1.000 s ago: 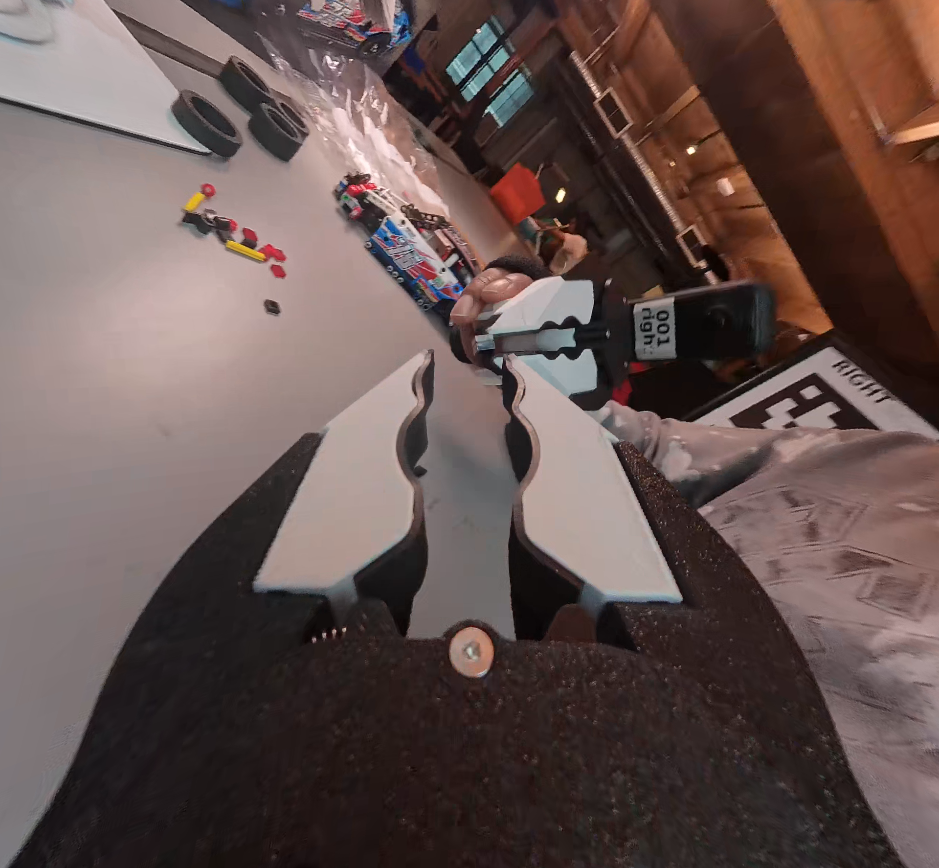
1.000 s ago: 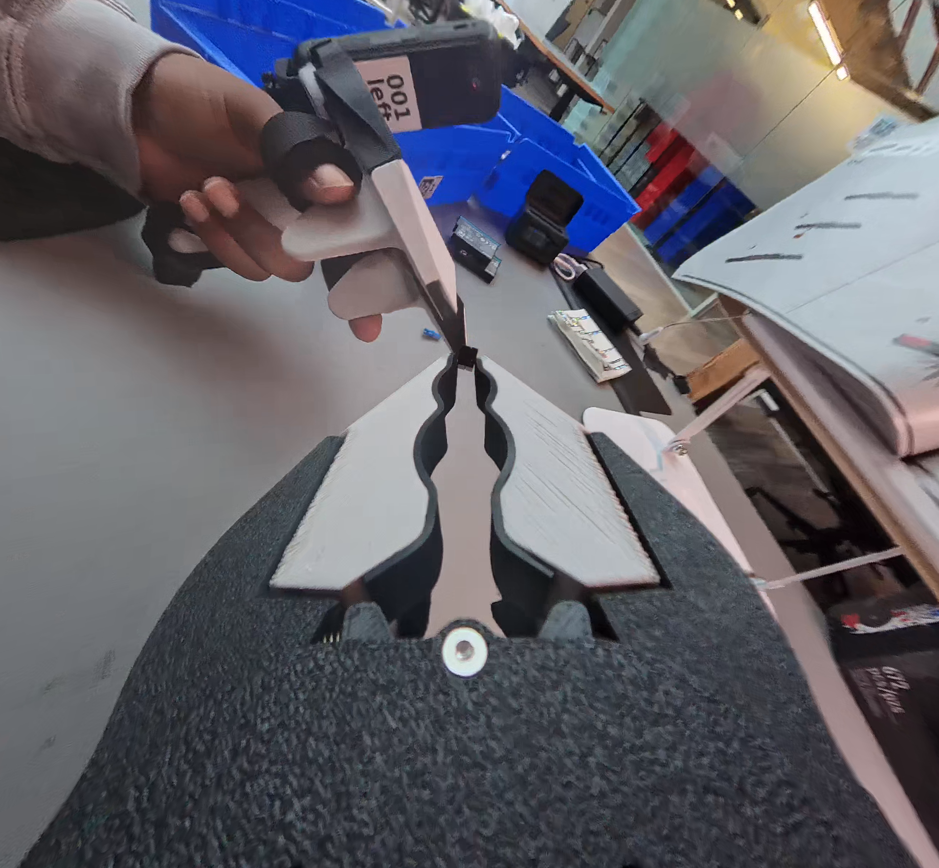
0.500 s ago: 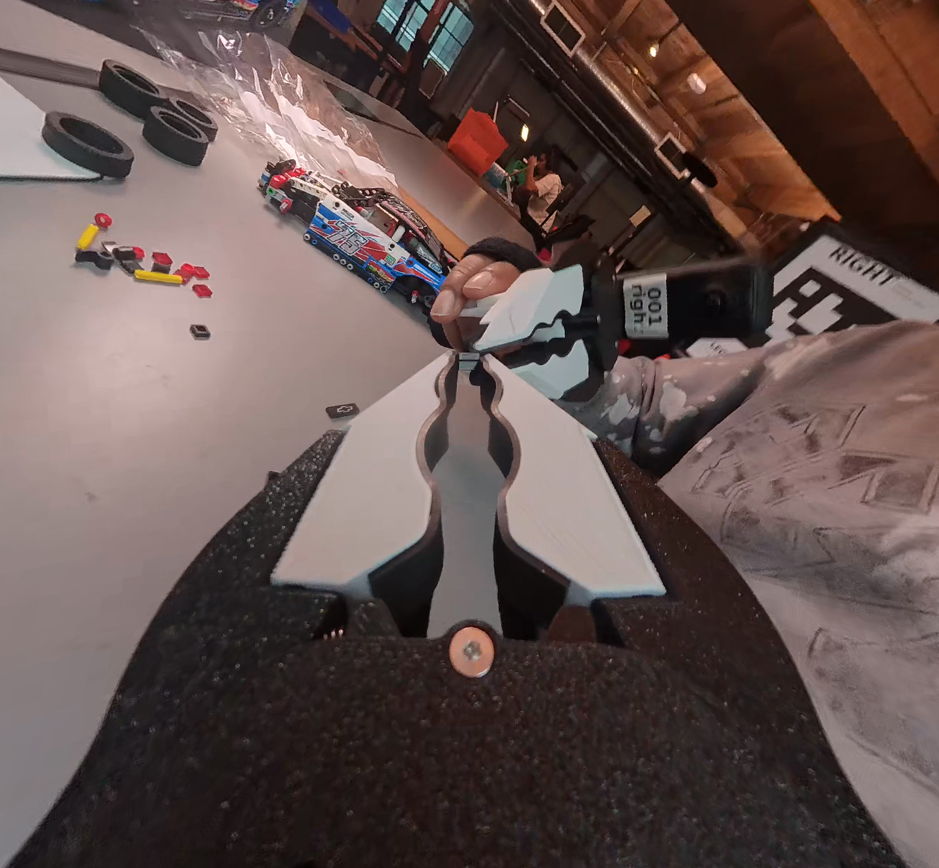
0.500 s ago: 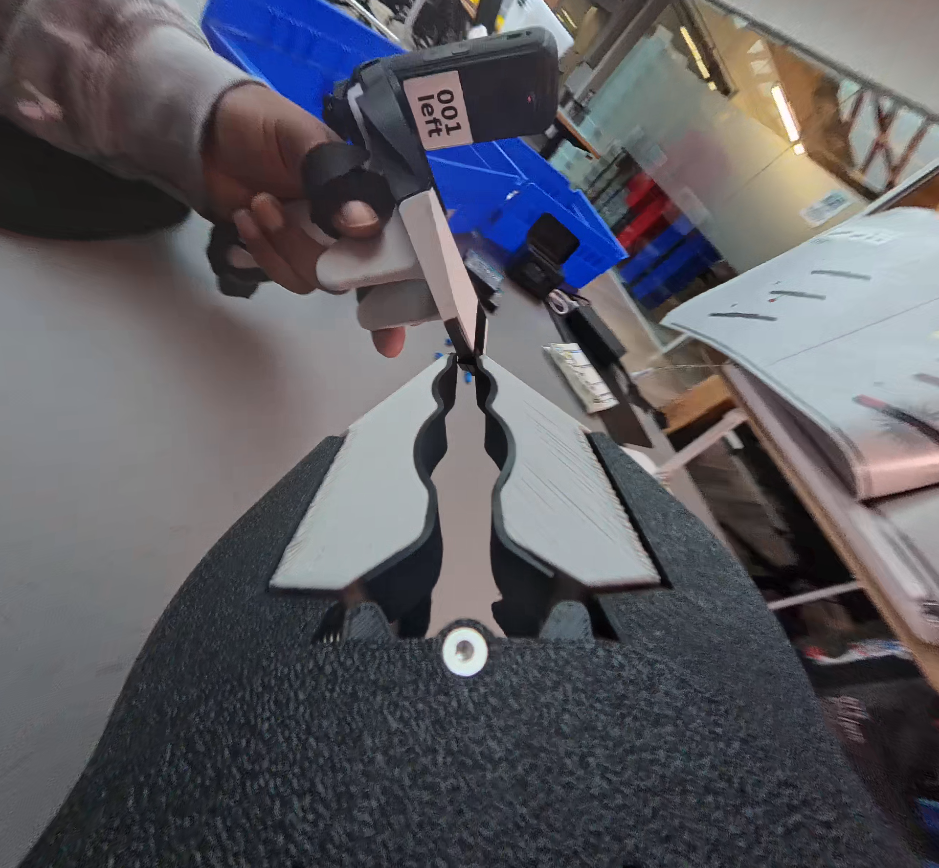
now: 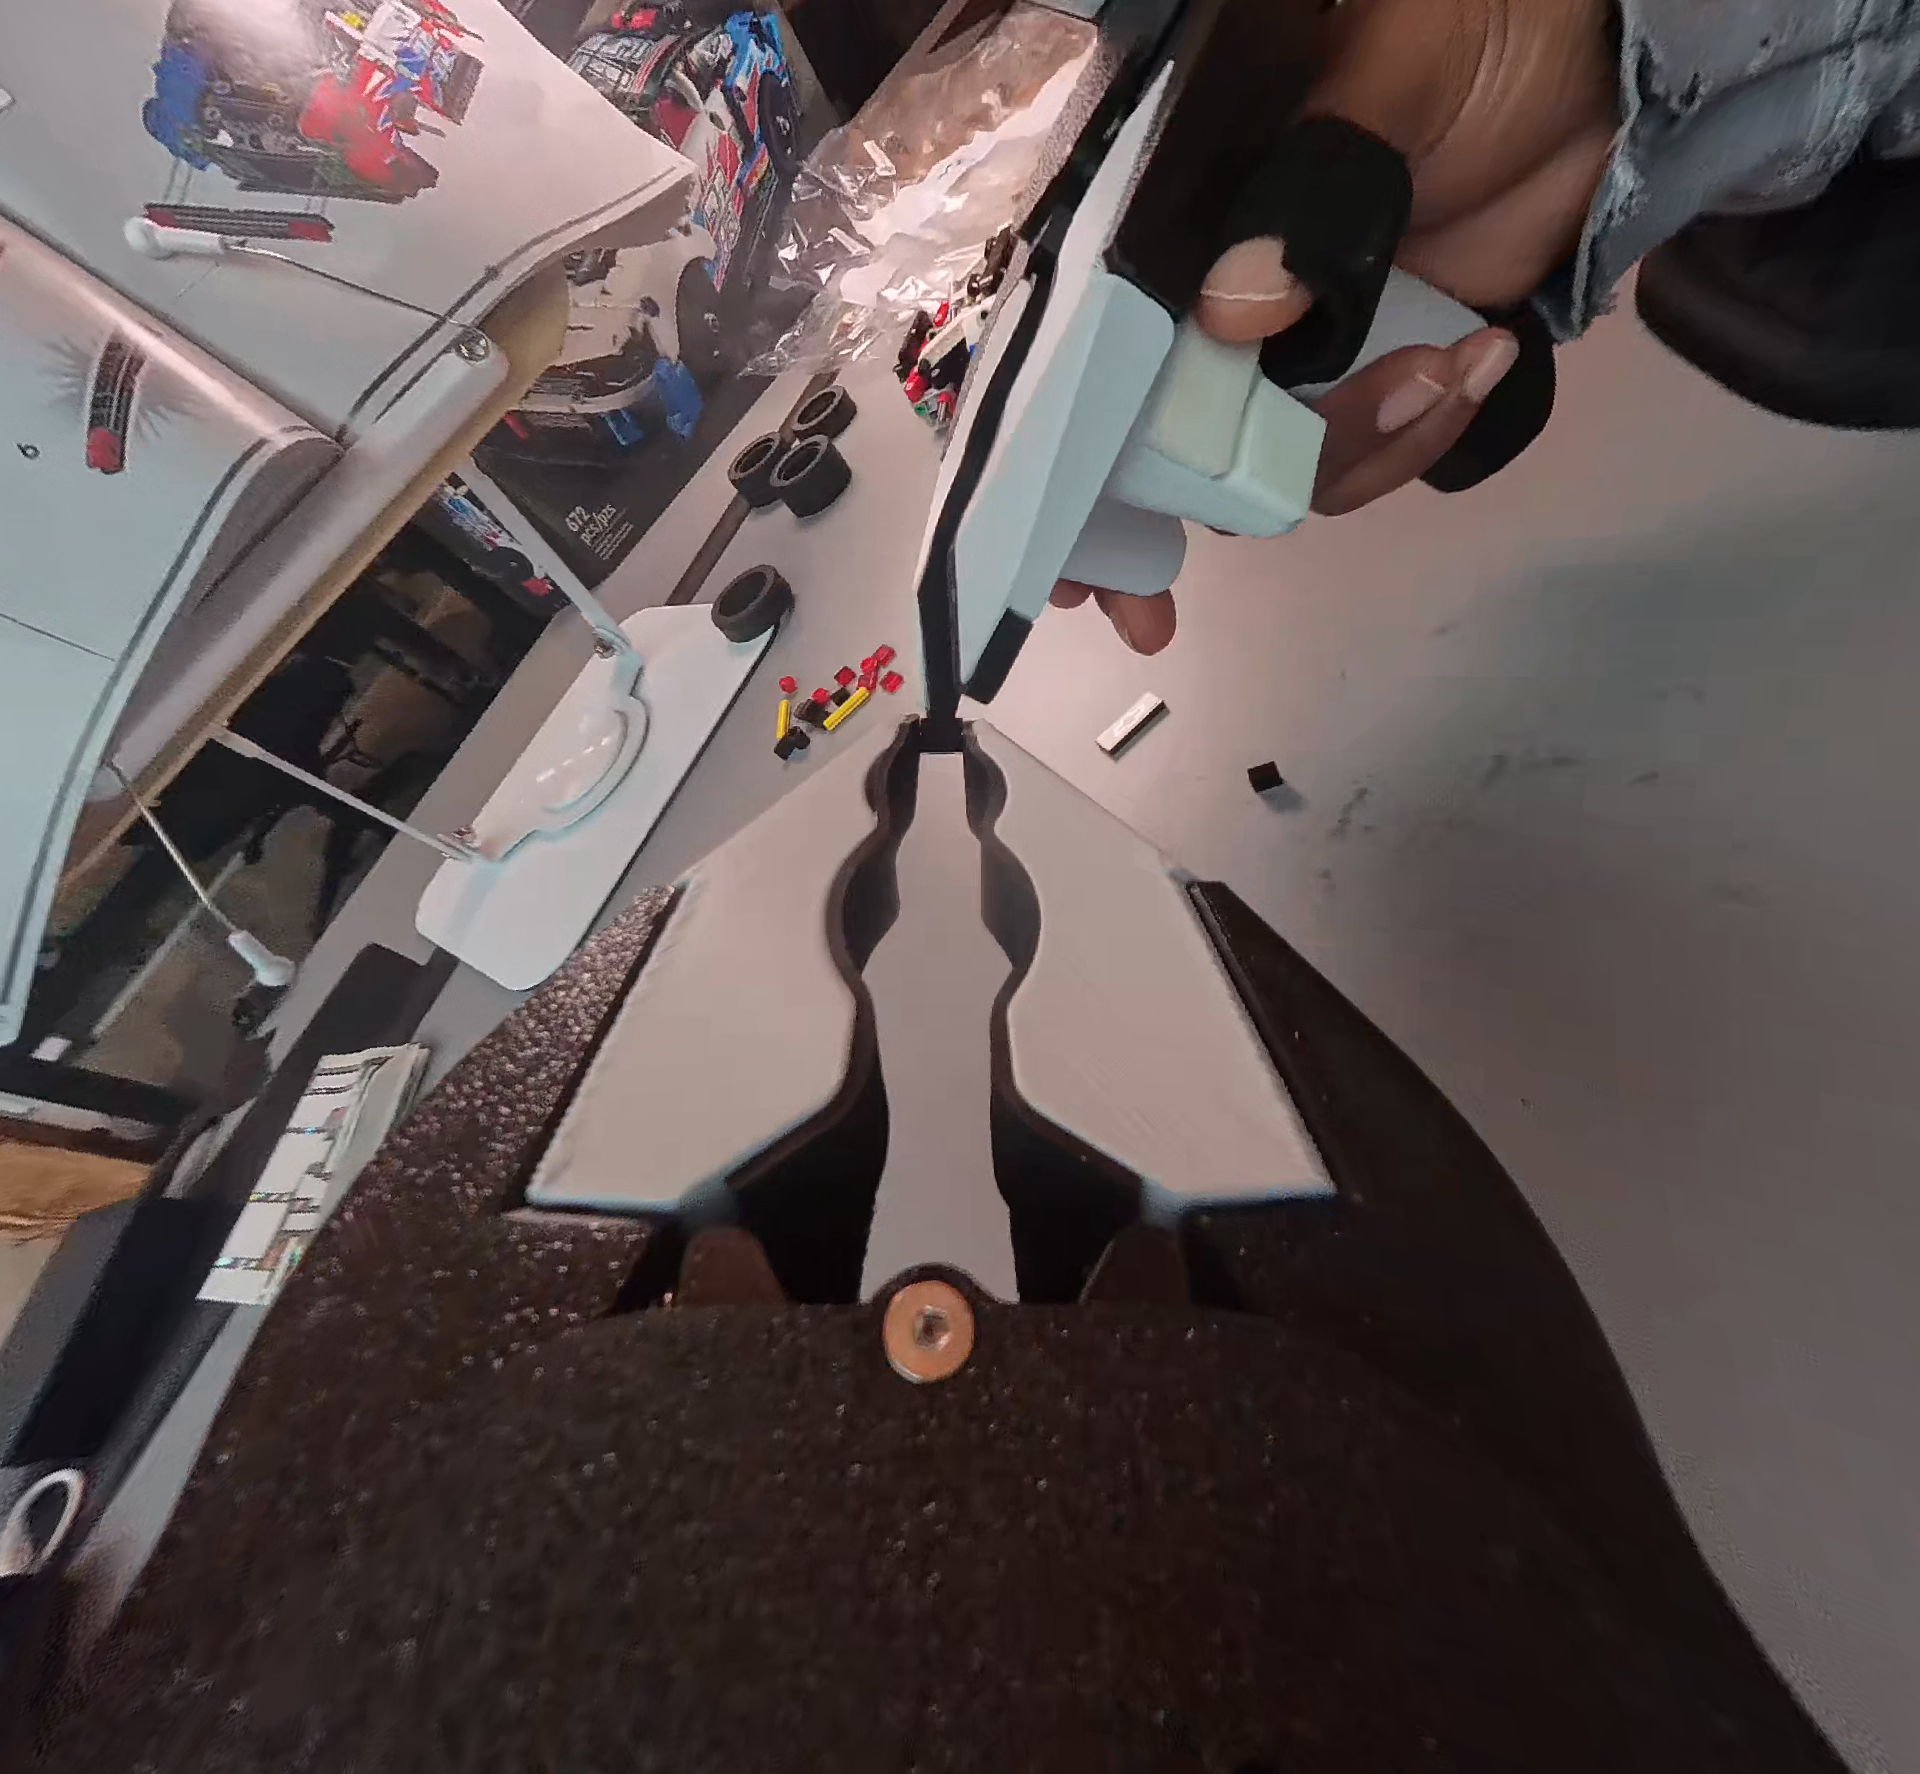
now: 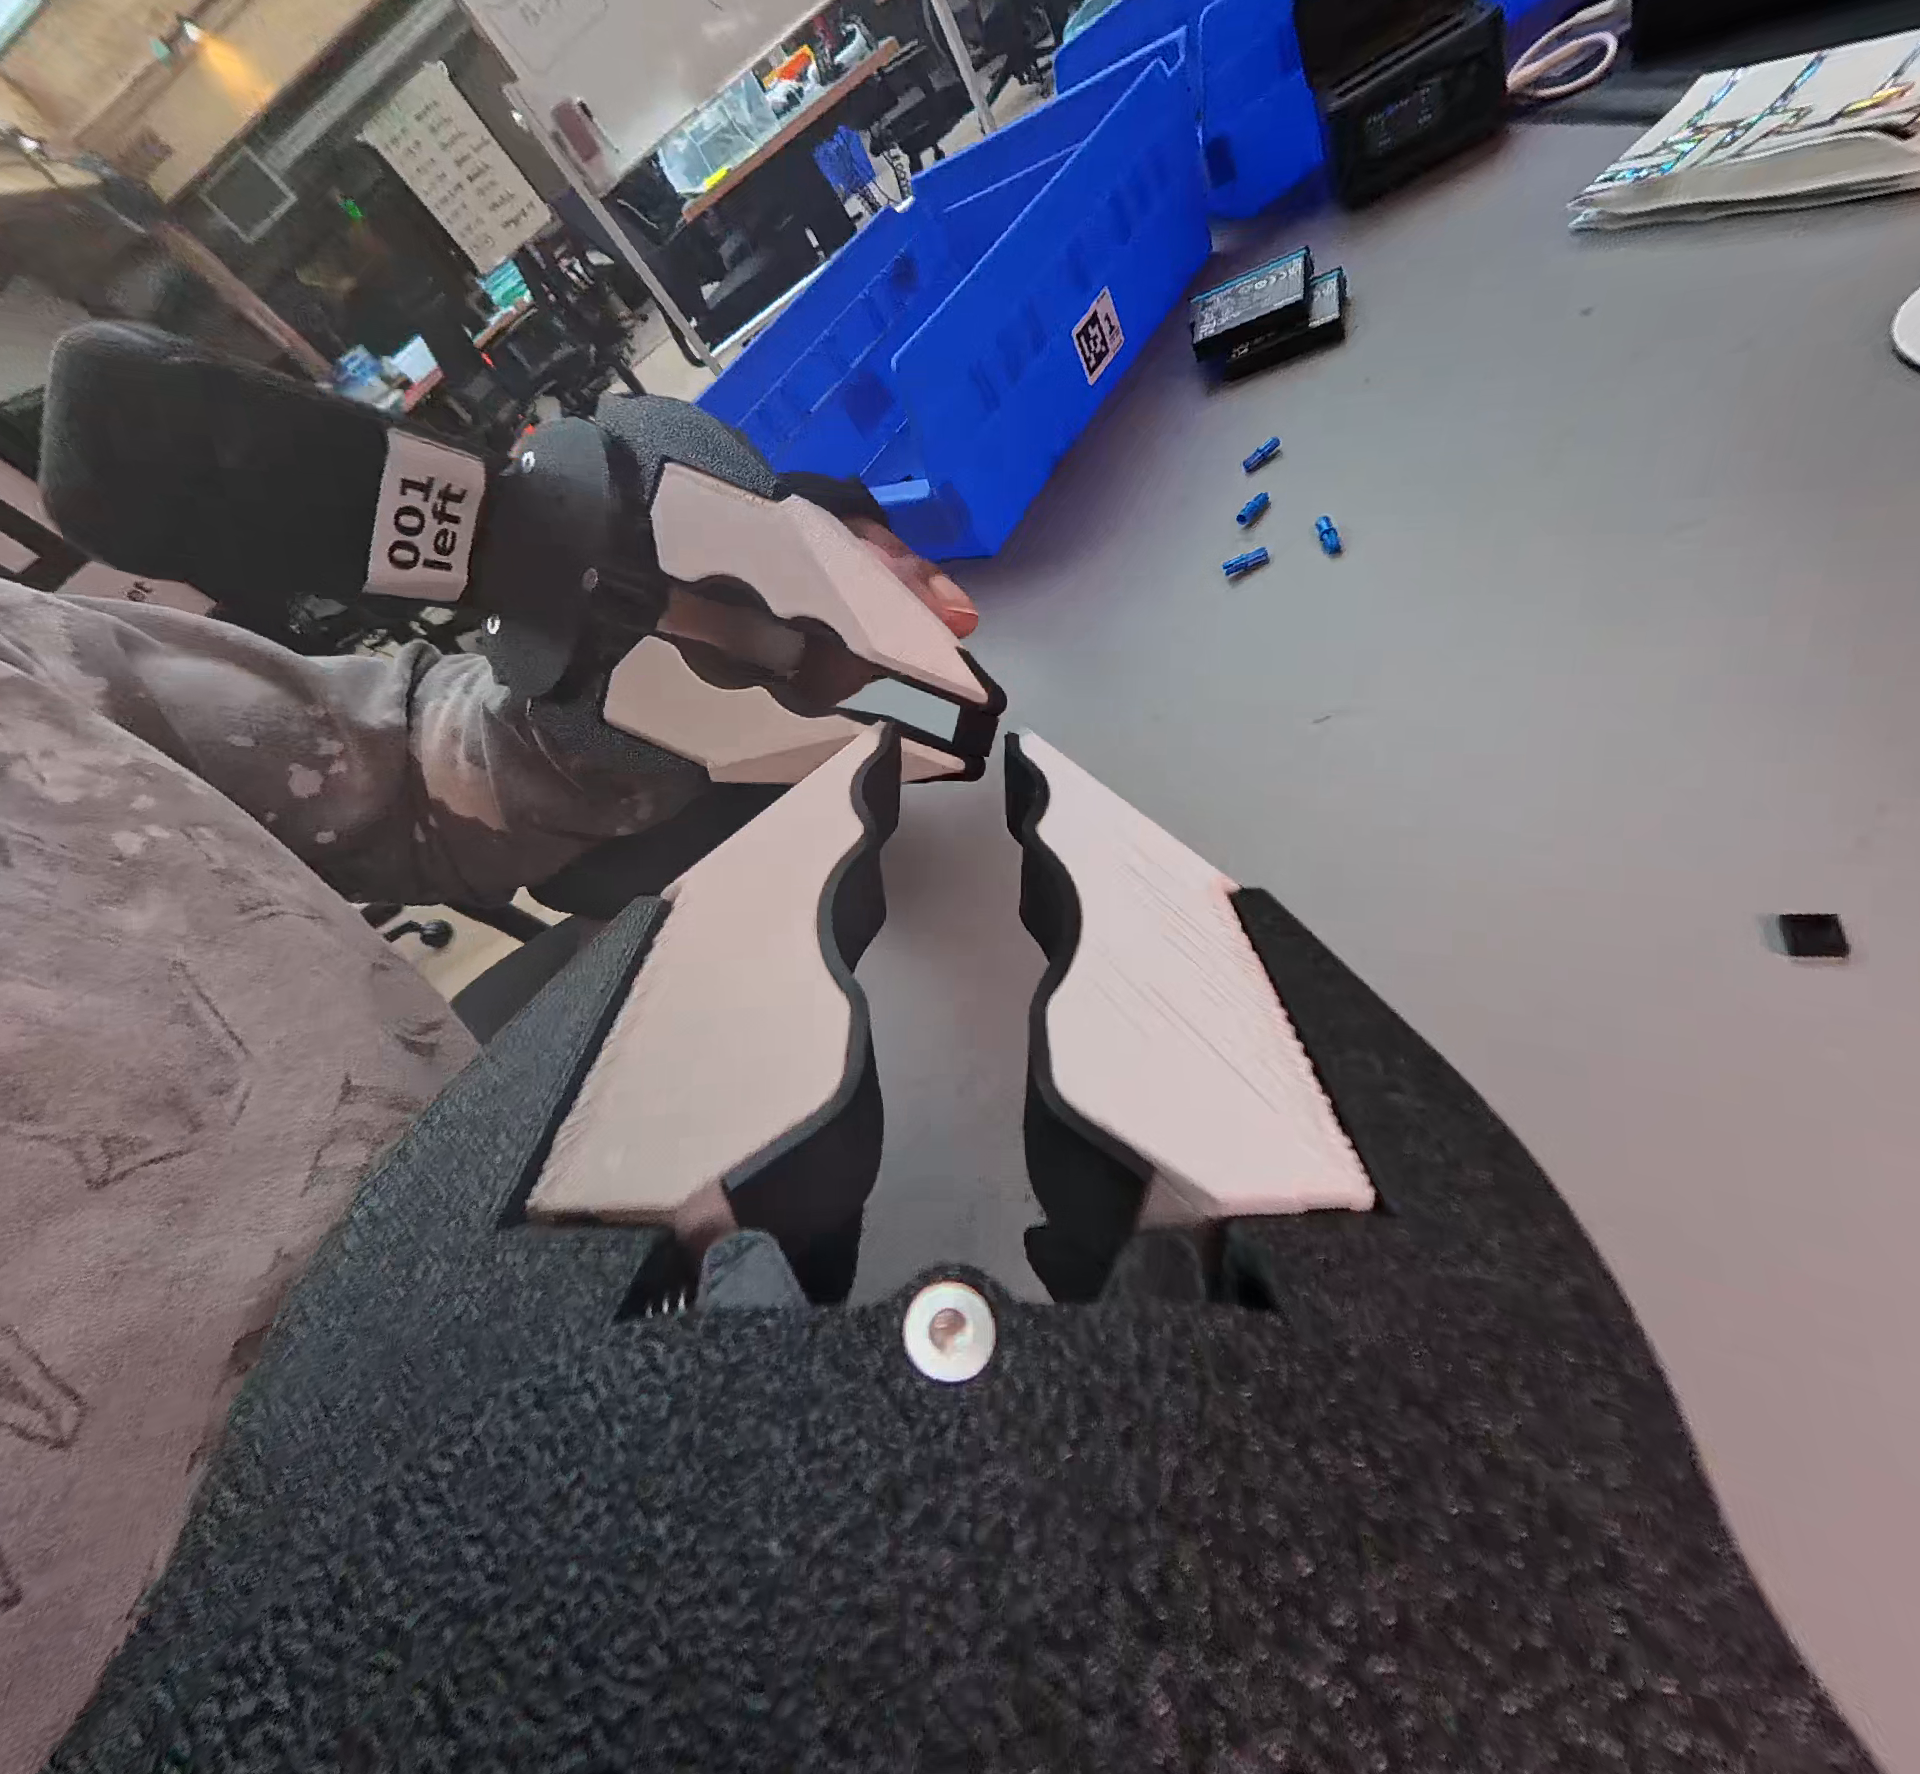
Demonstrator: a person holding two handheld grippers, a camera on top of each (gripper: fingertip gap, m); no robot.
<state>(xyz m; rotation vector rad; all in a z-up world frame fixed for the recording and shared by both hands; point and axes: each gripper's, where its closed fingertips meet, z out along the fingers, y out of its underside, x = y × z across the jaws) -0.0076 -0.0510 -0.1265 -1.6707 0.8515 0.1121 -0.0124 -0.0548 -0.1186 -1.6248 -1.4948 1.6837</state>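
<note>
My left gripper (image 5: 940,748) is shut on a small black piece (image 5: 940,737), pinched at the very fingertips above the grey table (image 5: 1558,893). My right gripper (image 6: 951,753) is open, its fingertips standing on either side of that piece (image 6: 975,732). In the left wrist view the right gripper (image 5: 945,685) comes down from above, edge-on, held by a hand (image 5: 1455,114), with its tips just over the piece. In the right wrist view the left gripper (image 6: 977,732) reaches in from the left.
Loose red, yellow and black pieces (image 5: 836,701), black tyres (image 5: 795,467), a toy car (image 5: 951,342), a white flat piece (image 5: 1130,722) and an open booklet on a stand (image 5: 260,166) lie beyond. Blue bins (image 6: 1039,290), blue pins (image 6: 1273,519) and a black piece (image 6: 1813,935) show too.
The left gripper closed on the small black piece that the right gripper was holding. The right gripper has since opened and let it go. Both grippers have swung round.
</note>
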